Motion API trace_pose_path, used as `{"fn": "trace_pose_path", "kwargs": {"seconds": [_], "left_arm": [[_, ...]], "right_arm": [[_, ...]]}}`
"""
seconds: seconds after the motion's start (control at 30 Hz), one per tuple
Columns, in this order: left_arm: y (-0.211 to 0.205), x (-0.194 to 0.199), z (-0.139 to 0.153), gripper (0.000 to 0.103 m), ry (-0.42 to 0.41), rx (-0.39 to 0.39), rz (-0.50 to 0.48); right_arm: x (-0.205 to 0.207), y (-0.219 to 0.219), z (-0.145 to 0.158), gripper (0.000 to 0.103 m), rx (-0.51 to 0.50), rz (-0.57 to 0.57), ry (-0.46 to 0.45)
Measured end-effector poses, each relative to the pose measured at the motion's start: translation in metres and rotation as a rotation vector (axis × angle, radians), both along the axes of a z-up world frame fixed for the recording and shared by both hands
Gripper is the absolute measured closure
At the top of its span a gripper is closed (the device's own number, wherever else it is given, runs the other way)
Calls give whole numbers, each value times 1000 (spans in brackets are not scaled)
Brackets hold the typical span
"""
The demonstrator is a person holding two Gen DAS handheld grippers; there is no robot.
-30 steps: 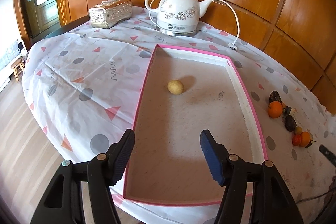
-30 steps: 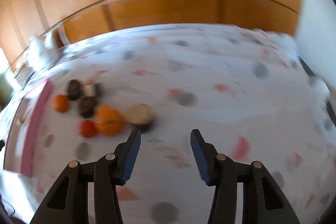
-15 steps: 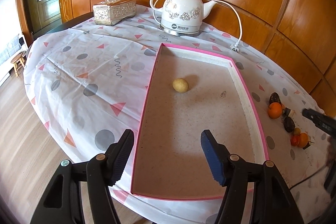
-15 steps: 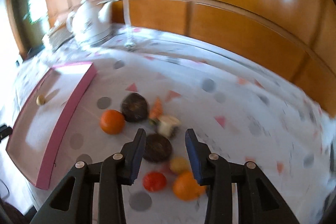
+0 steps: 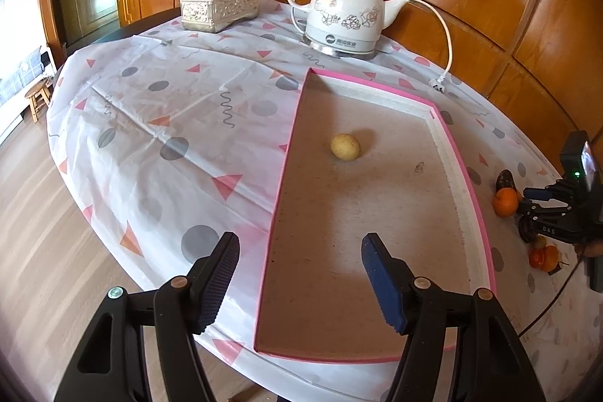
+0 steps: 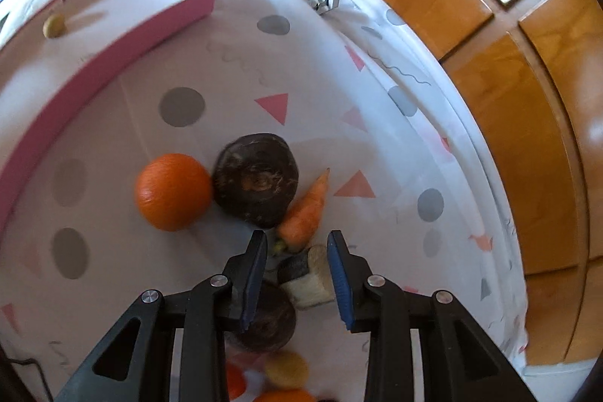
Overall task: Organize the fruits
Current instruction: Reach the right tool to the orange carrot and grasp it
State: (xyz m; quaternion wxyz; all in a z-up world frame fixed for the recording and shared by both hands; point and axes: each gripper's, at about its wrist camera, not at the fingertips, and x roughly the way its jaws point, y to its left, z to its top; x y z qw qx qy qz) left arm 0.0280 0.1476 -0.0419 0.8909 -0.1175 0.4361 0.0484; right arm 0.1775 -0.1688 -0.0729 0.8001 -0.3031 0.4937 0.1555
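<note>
Left wrist: left gripper [image 5: 299, 279] half open, empty, poised over pink-rimmed tray [image 5: 473, 191]; small yellow fruit [image 5: 345, 146] inside at 12 o'clock; orange [image 5: 505, 201] outside at 3 o'clock.

Right wrist: right gripper [image 6: 296, 274] closing around pale cut chunk [image 6: 307, 275], pads not yet touching; carrot [image 6: 306, 210] at 12, dark round fruit [image 6: 256, 179] at 11.

white kettle [image 5: 342, 18], tissue box [image 5: 219, 6], wooden stool [image 5: 37, 98]

1. The left gripper [image 5: 299, 275] is built of black plastic arms with ribbed blue pads and brass-coloured pivot screws.
2. The right gripper [image 6: 297, 270] is made likewise, with silver screws.
</note>
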Motion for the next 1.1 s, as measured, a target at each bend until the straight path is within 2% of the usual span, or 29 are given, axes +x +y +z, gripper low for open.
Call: {"fn": "trace_pose_path", "kwargs": {"seconds": [0.23,0.3,0.57,0.77,0.93,1.1], "left_arm": [[0,2,-2,35,6,0,-1],[-1,2,-1,35,4,-2,-2],[-2,-2,5,35,-12,-6,-2],[-2,-4,10,35,-25,-4,5],[4,-10,15,33,-47,3,46],[18,-18,21,31,-66,4,116]], "right_arm": [[7,-4,-1,73,43,-11,7],[5,-11,3,79,86,-44,-1],[-5,-31,16,80,191,-133,-28],[-24,-40,43,80,280,-178,-100],[-48,-31,63,80,371,-178,-131],[-65,-12,59,80,437,-157,-122]]}}
